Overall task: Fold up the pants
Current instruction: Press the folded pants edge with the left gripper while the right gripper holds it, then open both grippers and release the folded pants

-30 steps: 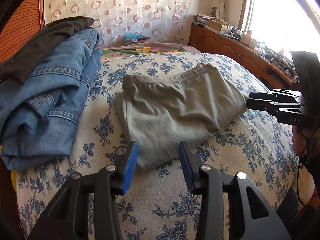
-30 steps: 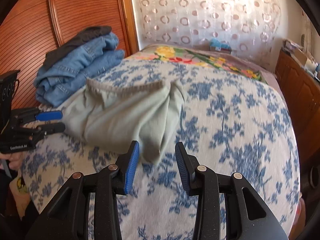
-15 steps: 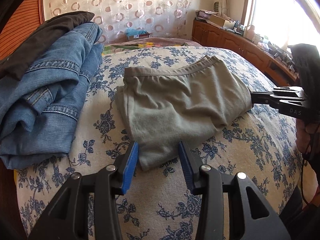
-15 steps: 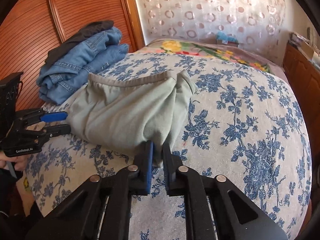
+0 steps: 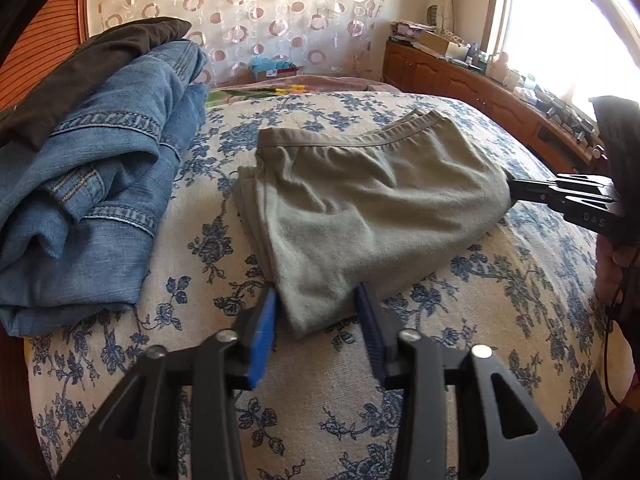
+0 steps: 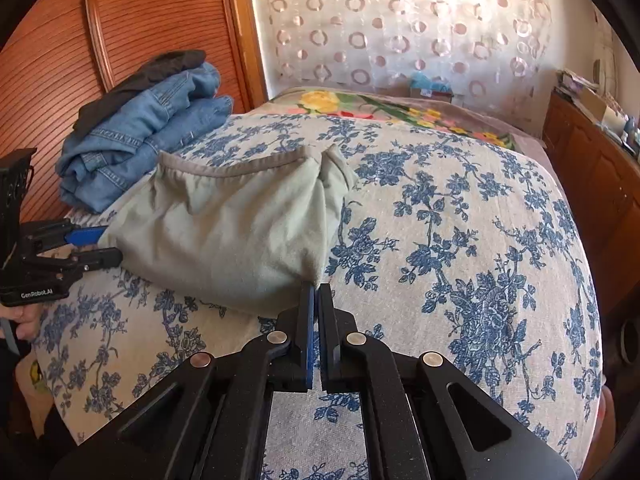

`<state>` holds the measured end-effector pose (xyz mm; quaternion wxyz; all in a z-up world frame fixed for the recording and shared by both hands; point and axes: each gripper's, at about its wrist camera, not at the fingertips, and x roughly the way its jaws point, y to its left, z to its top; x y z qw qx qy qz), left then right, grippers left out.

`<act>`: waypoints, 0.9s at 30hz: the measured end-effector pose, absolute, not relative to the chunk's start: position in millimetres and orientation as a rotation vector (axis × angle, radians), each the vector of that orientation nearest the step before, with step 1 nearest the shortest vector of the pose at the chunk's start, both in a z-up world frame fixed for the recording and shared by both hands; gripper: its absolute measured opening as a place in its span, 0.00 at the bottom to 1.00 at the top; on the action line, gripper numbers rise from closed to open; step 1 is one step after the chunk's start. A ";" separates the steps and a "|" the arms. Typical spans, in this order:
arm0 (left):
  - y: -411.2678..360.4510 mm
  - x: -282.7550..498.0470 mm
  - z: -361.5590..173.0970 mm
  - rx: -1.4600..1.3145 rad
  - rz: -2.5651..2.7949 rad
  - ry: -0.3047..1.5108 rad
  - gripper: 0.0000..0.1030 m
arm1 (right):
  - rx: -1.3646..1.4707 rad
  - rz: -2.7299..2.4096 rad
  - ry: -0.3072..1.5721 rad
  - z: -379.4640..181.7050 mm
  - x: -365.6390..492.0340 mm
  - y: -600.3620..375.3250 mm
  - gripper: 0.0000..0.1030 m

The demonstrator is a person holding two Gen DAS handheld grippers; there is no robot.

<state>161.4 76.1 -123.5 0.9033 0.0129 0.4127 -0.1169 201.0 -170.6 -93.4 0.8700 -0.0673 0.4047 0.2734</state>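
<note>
Folded green pants (image 5: 360,208) on a floral bed.
Left gripper (image 5: 316,316) spread open around 1 corner; right gripper (image 6: 316,300) pinches another.

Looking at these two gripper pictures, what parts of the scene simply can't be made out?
- Olive pants: the folded-under layers are hidden by the top layer, both views.
- Right gripper: how much cloth sits between its shut fingertips, right wrist view.
- Dark garment: its type; only the top shows above the jeans.
- Sideboard clutter: too small, washed out by window glare.
</note>
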 end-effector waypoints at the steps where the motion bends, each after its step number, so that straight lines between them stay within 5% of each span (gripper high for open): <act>1: 76.2 160.7 -122.8 0.029 -0.244 0.849 0.26 | -0.138 0.574 0.847 -93.5 200.6 -170.9 0.00; 5: 77.3 155.4 -120.3 0.020 -0.267 0.833 0.09 | -0.131 0.592 0.846 -92.4 197.2 -172.4 0.00; 27: 74.7 73.2 -113.2 0.000 -0.300 0.829 0.09 | -0.113 0.674 0.871 -87.9 110.2 -190.2 0.00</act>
